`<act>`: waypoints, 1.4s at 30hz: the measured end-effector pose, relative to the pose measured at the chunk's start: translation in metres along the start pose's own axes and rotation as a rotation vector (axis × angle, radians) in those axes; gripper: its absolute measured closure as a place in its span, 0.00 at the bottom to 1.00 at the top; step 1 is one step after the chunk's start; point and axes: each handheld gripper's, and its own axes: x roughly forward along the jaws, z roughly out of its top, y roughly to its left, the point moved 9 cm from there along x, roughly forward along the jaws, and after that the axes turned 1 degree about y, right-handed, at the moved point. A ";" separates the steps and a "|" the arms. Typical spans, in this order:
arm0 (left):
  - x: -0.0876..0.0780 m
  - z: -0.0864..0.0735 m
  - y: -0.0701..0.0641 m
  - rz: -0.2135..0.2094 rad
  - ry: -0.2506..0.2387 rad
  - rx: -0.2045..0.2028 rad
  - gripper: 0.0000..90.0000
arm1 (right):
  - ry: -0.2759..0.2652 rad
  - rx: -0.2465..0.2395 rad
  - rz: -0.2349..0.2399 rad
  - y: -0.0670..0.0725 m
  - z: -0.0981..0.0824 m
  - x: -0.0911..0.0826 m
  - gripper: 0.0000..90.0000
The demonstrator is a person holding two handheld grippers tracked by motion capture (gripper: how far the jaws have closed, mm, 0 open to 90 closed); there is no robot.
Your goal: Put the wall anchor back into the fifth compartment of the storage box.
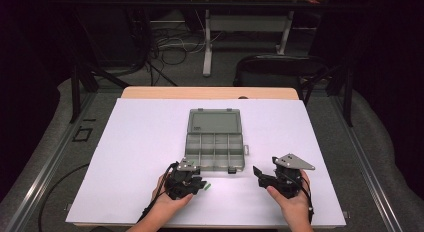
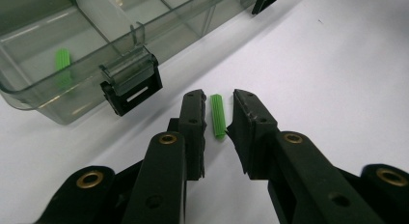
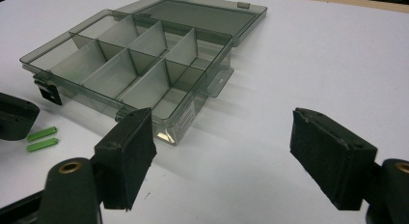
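The green wall plug (image 2: pixel 218 116) lies on the white surface (image 2: pixel 337 64) directly between the jaws of the left claw (image 2: pixel 218 115), its long axis running along the jaws, so a plain squeeze should catch its sides. The jaws are narrowed but not yet pressing on it. It is a small ribbed green plastic cylinder. The organiser box (image 1: pixel 215 151) sits just beyond. The right claw (image 3: pixel 222 151) is released, wide and empty, farther off; the right gripper view shows 2 plugs
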 end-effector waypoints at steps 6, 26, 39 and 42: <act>0.003 -0.001 0.000 0.006 0.010 -0.004 0.84 | -0.005 0.003 -0.005 -0.001 0.000 0.000 0.26; 0.005 -0.002 0.001 0.030 0.019 -0.003 0.93 | 0.020 0.004 -0.001 -0.001 -0.001 -0.002 0.26; 0.003 -0.001 0.000 0.028 0.023 0.003 0.94 | 0.003 0.021 -0.003 -0.003 -0.001 -0.001 0.26; 0.001 0.000 0.001 0.026 0.014 -0.001 0.94 | 0.007 0.021 -0.003 -0.004 -0.001 -0.001 0.26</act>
